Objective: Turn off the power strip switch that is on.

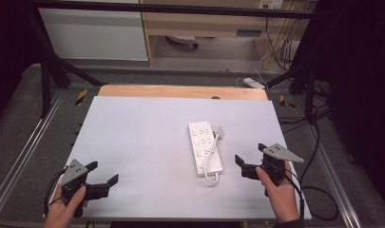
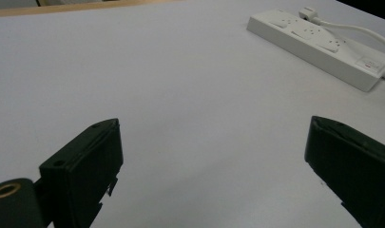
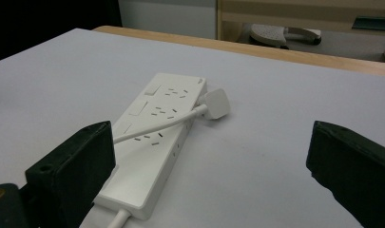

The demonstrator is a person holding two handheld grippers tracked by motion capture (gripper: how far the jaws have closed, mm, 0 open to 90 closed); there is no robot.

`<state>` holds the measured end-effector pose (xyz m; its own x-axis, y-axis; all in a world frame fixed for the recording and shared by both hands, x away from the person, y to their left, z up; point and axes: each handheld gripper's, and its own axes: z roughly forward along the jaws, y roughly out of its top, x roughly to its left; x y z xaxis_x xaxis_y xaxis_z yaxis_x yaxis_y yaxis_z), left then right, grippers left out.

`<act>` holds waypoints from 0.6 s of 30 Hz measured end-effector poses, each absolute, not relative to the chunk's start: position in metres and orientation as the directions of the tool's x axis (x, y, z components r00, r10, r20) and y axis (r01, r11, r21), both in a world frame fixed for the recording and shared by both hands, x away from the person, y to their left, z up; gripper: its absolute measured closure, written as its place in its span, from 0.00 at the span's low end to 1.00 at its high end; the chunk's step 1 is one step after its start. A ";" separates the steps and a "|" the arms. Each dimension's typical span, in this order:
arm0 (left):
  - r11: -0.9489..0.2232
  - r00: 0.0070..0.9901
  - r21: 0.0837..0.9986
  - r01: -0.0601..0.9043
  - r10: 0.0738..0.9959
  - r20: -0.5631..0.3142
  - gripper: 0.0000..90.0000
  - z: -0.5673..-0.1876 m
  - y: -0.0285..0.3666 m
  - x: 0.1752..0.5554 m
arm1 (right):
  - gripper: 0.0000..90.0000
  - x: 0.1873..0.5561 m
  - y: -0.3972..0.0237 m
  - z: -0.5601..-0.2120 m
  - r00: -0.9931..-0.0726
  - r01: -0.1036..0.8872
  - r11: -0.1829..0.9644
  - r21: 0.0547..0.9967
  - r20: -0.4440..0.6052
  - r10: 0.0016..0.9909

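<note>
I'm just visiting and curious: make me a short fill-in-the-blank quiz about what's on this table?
1. The power strip is coloured ____.
2. Both the left gripper and the right gripper have jaws that are ____.
3. The plug rests beside the strip on the ____.
Missing words: white; open; table.

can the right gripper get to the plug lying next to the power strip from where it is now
Probably yes. The right gripper is open and close to the power strip, and bare table lies between it and the plug.

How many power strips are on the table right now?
1: a white power strip lies right of the table's centre, its cord looped over it, just left of the right tool.
</note>
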<state>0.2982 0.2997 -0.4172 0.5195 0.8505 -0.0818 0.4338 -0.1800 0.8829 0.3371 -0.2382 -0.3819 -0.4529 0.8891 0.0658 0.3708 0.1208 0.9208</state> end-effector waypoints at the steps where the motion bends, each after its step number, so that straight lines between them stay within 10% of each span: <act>1: -0.180 0.519 0.883 0.433 0.851 -0.082 0.06 -0.417 0.300 0.298 | 0.03 0.337 -0.238 -0.382 -0.453 0.371 0.121 0.921 0.066 0.889; 18: -0.178 0.518 0.881 0.438 0.851 -0.086 0.06 -0.418 0.300 0.299 | 0.05 0.356 -0.231 -0.353 -0.437 0.391 0.093 0.916 0.096 0.895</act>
<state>0.2986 0.2996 -0.4177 0.5183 0.8509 -0.0858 0.4376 -0.1777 0.8814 0.3559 -0.2305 -0.3533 -0.4366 0.8946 0.0956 0.3907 0.0928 0.9158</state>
